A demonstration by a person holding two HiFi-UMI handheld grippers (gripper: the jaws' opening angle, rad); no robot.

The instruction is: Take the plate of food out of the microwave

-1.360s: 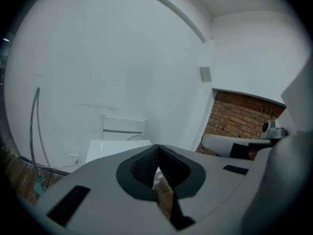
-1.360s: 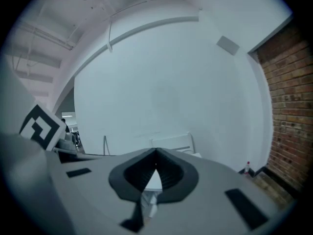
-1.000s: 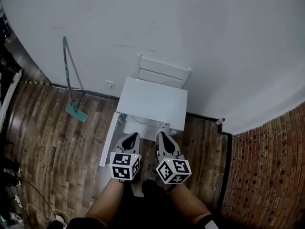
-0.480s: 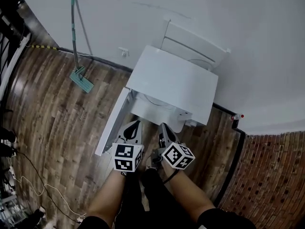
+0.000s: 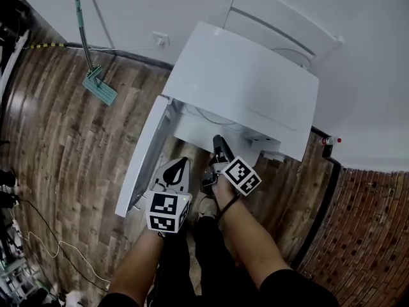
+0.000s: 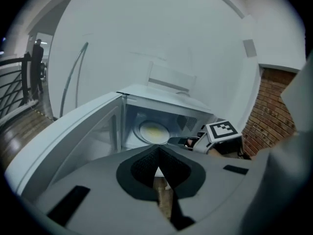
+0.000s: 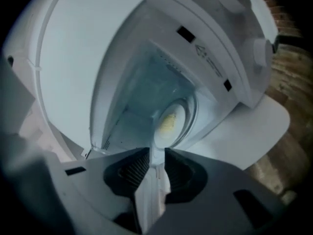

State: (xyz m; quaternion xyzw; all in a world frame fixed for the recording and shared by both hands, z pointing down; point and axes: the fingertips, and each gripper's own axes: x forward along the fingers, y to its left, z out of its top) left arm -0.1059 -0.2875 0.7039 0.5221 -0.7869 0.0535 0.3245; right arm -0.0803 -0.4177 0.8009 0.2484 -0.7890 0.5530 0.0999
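Your plate [image 7: 172, 121] of yellow food is sitting inside the open microwave [image 5: 243, 82], in the middle of the right gripper view. It is probably hard, slippery and breakable, so try pinching its near rim and keeping it flat. Your right gripper [image 7: 156, 150] has just been opening its jaws, with nothing between them. Your left gripper [image 6: 157, 150] is sitting closed and empty.

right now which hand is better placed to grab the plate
Right: the right tool is at the microwave mouth, jaws just opening, the plate rim lined up with their gap but not gripped. The left tool sits further back, shut.
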